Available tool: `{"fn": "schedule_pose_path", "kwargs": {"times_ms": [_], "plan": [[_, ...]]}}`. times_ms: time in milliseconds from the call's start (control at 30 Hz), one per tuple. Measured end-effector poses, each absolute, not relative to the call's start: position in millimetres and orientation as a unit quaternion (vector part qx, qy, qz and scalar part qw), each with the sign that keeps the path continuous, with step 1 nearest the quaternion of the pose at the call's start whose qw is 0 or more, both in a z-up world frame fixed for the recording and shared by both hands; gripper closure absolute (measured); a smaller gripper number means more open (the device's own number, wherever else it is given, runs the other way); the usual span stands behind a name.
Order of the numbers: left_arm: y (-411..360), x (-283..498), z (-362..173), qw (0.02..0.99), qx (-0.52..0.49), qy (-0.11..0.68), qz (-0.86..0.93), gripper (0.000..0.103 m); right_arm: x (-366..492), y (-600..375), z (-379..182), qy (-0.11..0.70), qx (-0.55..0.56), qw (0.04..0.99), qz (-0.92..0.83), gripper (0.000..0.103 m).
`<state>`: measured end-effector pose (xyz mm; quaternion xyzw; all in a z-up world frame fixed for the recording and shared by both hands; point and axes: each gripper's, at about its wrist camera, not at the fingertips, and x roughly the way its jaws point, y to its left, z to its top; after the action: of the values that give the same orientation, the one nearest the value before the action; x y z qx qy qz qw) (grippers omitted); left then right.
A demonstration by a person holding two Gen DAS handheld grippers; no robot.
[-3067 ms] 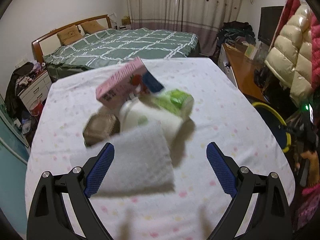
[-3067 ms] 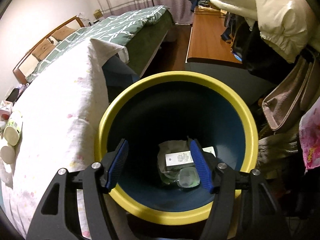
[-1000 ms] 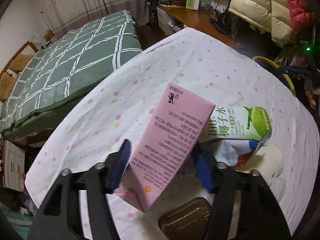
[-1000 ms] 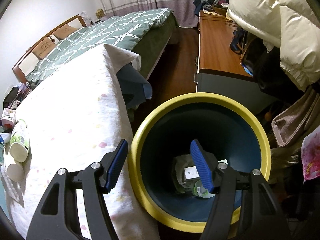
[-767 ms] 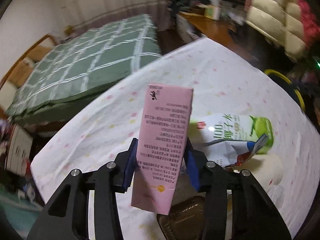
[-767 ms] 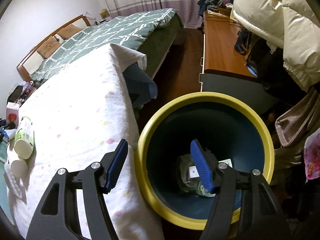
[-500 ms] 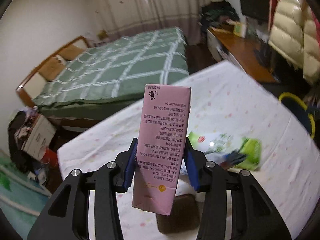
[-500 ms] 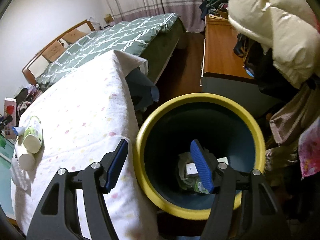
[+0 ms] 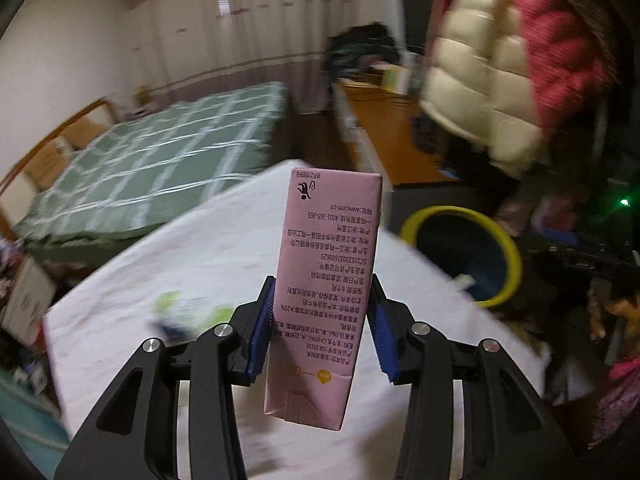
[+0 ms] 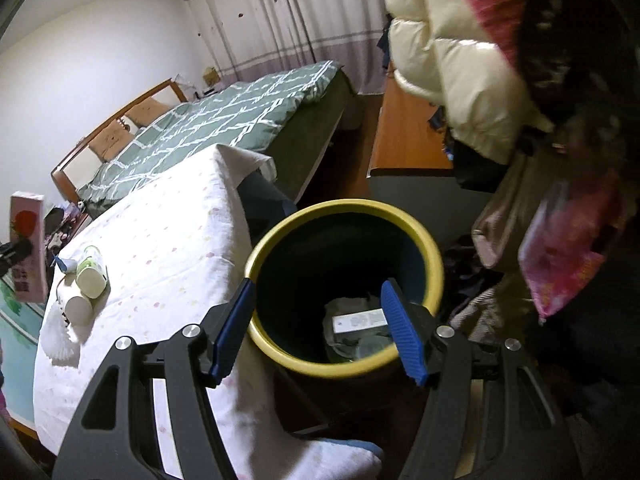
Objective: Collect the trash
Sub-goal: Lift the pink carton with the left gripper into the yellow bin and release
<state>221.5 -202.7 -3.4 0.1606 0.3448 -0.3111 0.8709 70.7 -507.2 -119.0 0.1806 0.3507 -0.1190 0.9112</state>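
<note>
My left gripper (image 9: 322, 324) is shut on a pink carton (image 9: 328, 280) and holds it upright above the table with the spotted white cloth (image 9: 216, 248). The carton also shows at the far left of the right wrist view (image 10: 26, 244). The yellow-rimmed dark blue bin (image 9: 464, 252) stands past the table's right edge. My right gripper (image 10: 320, 328) is open and empty over the bin (image 10: 344, 212), which holds a white box and crumpled wrappers (image 10: 356, 332).
A green-labelled bottle (image 10: 91, 274), a white cup (image 10: 76, 310) and a white cloth (image 10: 56, 340) lie on the table (image 10: 168, 240). A green bed (image 10: 224, 116), a wooden desk (image 10: 404, 140) and hanging padded coats (image 10: 448, 72) surround the bin.
My left gripper closed on the pink carton, lifted it off the table and swung right, so the bin now shows behind it. My right gripper stayed open over the bin, pulling back slightly.
</note>
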Motion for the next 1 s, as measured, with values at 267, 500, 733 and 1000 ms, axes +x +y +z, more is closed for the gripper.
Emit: {"fn": "schedule_pose_path", "kwargs": {"times_ms": [267, 500, 733, 1000], "plan": [[-335, 202, -31, 0.834, 0.166, 0.352, -0.391, 0.059, 27, -529, -122, 0.337, 0.191, 0.909, -0.156, 0.041], [-428, 220, -74, 0.812, 0.185, 0.381, -0.401, 0.059, 9, -540, -129, 0.336, 0.193, 0.905, -0.174, 0.041], [-469, 234, -106, 0.8, 0.185, 0.408, -0.4, 0.058, 8, -548, -142, 0.351, 0.202, 0.898, -0.172, 0.041], [-467, 241, -113, 0.807, 0.164, 0.413, -0.389, 0.029, 15, -545, -148, 0.363, 0.203, 0.895, -0.165, 0.041]]}}
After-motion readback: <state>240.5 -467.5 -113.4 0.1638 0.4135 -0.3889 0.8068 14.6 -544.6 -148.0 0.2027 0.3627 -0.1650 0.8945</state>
